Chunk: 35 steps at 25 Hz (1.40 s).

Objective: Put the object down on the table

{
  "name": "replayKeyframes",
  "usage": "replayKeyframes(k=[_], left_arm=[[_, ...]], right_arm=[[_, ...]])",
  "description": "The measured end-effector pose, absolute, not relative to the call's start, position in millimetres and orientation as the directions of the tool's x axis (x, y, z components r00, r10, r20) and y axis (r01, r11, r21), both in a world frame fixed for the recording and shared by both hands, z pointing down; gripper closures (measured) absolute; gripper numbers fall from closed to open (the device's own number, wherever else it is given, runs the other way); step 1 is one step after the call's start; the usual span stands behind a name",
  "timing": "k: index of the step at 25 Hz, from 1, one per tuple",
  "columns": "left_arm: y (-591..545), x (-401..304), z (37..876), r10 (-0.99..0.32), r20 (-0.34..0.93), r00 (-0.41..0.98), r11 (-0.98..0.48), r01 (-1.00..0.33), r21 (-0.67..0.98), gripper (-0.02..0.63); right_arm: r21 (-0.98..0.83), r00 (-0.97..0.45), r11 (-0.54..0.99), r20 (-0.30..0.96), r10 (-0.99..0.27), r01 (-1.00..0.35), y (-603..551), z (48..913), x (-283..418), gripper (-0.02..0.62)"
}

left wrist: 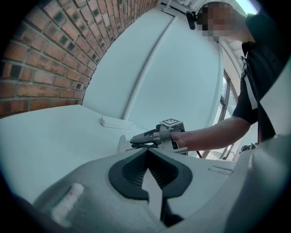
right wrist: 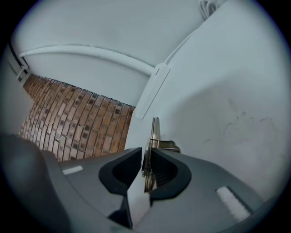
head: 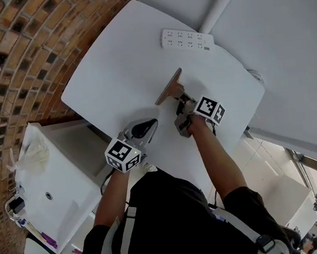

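R gripper is clamped on a thin brown board, out near the middle of the white table. Jaws are nearly together w/ only the board's thickness between them. From the right gripper view the board shows edge-on, standing up between the pads, w/ a small metal bracket sticking off its right side just past the jaw tips. In the head view the board runs away from the gripper towards the power strip, which lies well apart at the far edge. Can't tell if the board's lower edge is touching the tabletop or just over it.

L gripper is beside it, nearer the person, low over the table. Its jaws are closed tip to tip w/ nothing between them. Brick wall on the left.
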<state>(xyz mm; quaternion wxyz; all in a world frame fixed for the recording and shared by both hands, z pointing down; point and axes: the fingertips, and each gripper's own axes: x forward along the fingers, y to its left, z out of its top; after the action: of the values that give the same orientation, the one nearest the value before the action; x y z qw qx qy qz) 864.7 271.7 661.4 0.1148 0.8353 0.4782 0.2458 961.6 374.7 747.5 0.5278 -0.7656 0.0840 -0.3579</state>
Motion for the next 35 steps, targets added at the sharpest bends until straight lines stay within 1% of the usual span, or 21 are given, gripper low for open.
replayKeyframes(k=[4, 11, 12, 13, 17, 24, 29, 35], left_arm=[[267.7, 863.5, 653.7, 0.857, 0.280, 0.433, -0.514, 0.747, 0.421, 0.604], [265.7, 853.1, 630.2, 0.875, 0.223, 0.430, -0.484, 0.780, 0.397, 0.604], [264.7, 850.6, 625.3, 0.878, 0.212, 0.429, -0.479, 0.785, 0.393, 0.604], [263.5, 847.6, 620.4, 0.881, 0.201, 0.428, -0.473, 0.790, 0.390, 0.604], [255.8, 827.8, 601.0, 0.894, 0.163, 0.417, -0.447, 0.810, 0.380, 0.604], [233.9, 778.7, 571.3, 0.915, 0.102, 0.390, -0.400, 0.844, 0.358, 0.604], [219.2, 738.1, 564.1, 0.924, 0.081, 0.374, -0.378, 0.857, 0.349, 0.604], [209.5, 710.2, 555.4, 0.926, 0.071, 0.371, -0.372, 0.865, 0.335, 0.604]], right_arm=[[-0.834, 0.721, -0.502, 0.492, -0.489, 0.229, 381.2, 744.3, 947.8, 0.514], [-0.832, 0.773, -0.520, 0.454, -0.442, 0.191, 395.4, 717.2, 920.7, 0.533], [-0.828, 0.783, -0.531, 0.446, -0.434, 0.177, 396.1, 710.5, 915.9, 0.550], [-0.825, 0.791, -0.543, 0.434, -0.431, 0.158, 395.4, 702.9, 910.6, 0.589], [-0.819, 0.817, -0.572, 0.358, -0.453, 0.042, 379.9, 667.7, 882.4, 0.589], [-0.760, 0.859, -0.641, 0.252, -0.446, -0.110, 355.1, 615.6, 815.9, 0.589], [-0.625, 0.841, -0.753, 0.280, -0.463, -0.207, 327.9, 605.9, 764.4, 0.589], [-0.561, 0.853, -0.791, 0.263, -0.451, -0.245, 317.8, 590.9, 726.4, 0.589]])
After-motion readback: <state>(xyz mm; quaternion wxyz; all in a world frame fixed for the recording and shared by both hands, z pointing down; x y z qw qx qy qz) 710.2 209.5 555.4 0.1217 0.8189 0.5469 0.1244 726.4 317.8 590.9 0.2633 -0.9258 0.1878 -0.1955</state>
